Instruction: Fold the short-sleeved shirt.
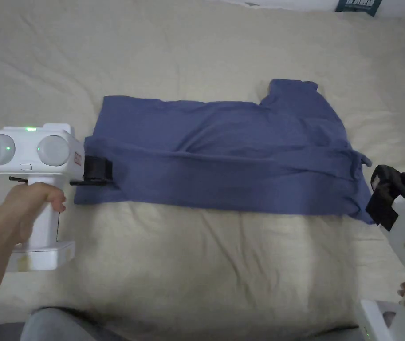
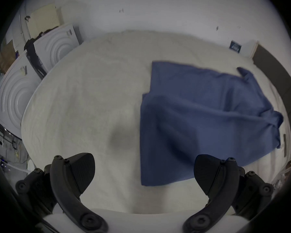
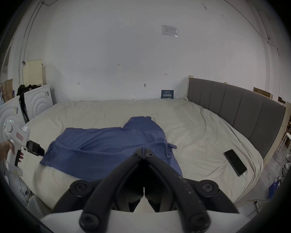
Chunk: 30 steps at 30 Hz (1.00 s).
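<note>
A blue short-sleeved shirt (image 1: 223, 155) lies flat across the cream bed (image 1: 197, 266), its near long side folded over the middle and one sleeve (image 1: 294, 95) sticking out at the far right. My left gripper (image 1: 104, 170) sits at the shirt's left edge. In the left gripper view this gripper (image 2: 144, 159) is open, with the shirt (image 2: 200, 119) lying flat ahead of the jaws. My right gripper (image 1: 387, 195) hovers by the shirt's near right corner. In the right gripper view its jaws (image 3: 144, 150) are pressed together above the shirt (image 3: 99, 145), with no cloth seen between them.
A black phone (image 3: 235, 162) lies on the bed to the right of the shirt. A grey headboard (image 3: 233, 105) bounds the bed's right side, and white round-patterned panels (image 2: 12, 98) lean at its left. A dark blue card (image 1: 359, 6) stands against the far wall.
</note>
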Motion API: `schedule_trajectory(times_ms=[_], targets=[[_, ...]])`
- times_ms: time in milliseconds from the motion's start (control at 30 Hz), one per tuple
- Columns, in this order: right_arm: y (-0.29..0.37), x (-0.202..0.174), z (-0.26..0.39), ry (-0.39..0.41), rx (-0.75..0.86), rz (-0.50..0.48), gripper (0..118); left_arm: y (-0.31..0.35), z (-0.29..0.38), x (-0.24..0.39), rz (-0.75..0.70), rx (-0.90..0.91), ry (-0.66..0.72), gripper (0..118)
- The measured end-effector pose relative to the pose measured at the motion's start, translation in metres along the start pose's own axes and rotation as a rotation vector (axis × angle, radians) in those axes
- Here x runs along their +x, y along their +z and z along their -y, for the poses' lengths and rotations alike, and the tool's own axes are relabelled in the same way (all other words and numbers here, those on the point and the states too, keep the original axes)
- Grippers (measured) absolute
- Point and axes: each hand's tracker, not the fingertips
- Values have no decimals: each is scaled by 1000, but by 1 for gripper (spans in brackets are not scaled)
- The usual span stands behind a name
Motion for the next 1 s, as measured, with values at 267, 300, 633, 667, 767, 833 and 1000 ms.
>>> schedule_trajectory(times_ms=[267, 300, 633, 667, 767, 833, 1000], targets=[[-30, 5, -1, -2, -71, 22, 1, -30, 8, 8, 57, -79, 23, 56], [-35, 8, -2, 1, -80, 23, 1, -27, 5, 9, 56, -80, 15, 38], [-127, 54, -40, -52, -311, 61, 20, 13, -4, 4, 115, 3, 14, 4], [-144, 62, -40, -58, -422, 37, 58, 20, -5, 2, 122, 19, 23, 4], [-184, 79, -24, -83, -591, 45, 118, 26, -7, -2, 134, 32, 32, 4], [-203, 84, -9, -84, -682, 88, 118, 28, -7, -3, 139, 38, 42, 4], [-222, 85, 35, -91, -778, 162, 93, 19, -4, -1, 122, 17, 50, 4]])
